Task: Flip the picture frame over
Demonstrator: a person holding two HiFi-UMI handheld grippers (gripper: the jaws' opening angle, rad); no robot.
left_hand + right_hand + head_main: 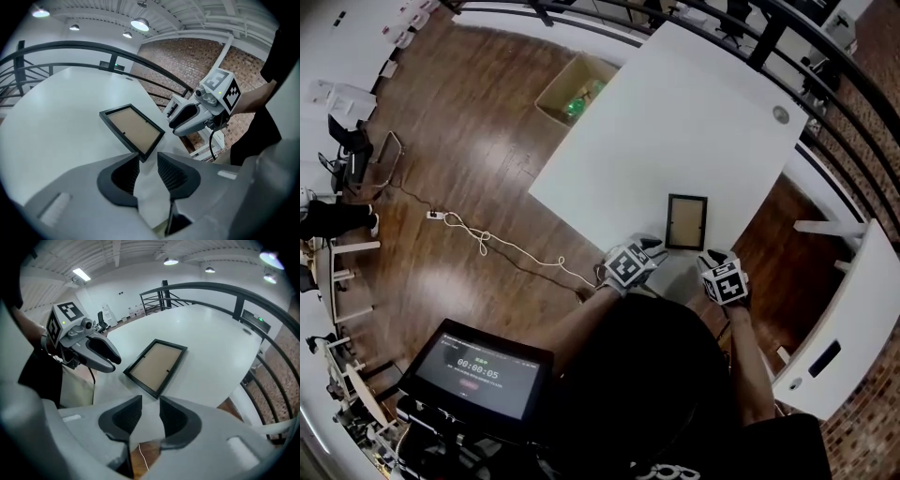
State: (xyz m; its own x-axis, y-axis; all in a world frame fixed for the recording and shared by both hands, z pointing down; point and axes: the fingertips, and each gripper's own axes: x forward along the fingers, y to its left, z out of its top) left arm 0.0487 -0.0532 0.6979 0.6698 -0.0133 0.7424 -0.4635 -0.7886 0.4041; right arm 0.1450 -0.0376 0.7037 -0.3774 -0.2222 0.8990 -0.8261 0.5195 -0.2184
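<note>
A black picture frame (686, 222) lies flat near the front edge of the white table (675, 122), its brown backing facing up. My left gripper (652, 247) hovers just off the frame's near left corner, and my right gripper (711, 257) just off its near right corner. In the left gripper view the frame (132, 129) lies just ahead of the left gripper (148, 164), whose jaws stand apart with nothing between them. In the right gripper view the right gripper (151, 411) shows a narrower empty gap, short of the frame (157, 365). Neither gripper touches the frame.
A cardboard box (574, 87) stands on the wooden floor beyond the table's left side. A white cable (478, 234) trails across the floor. A black railing (825, 84) runs behind the table, and a monitor (478, 375) sits low at the left.
</note>
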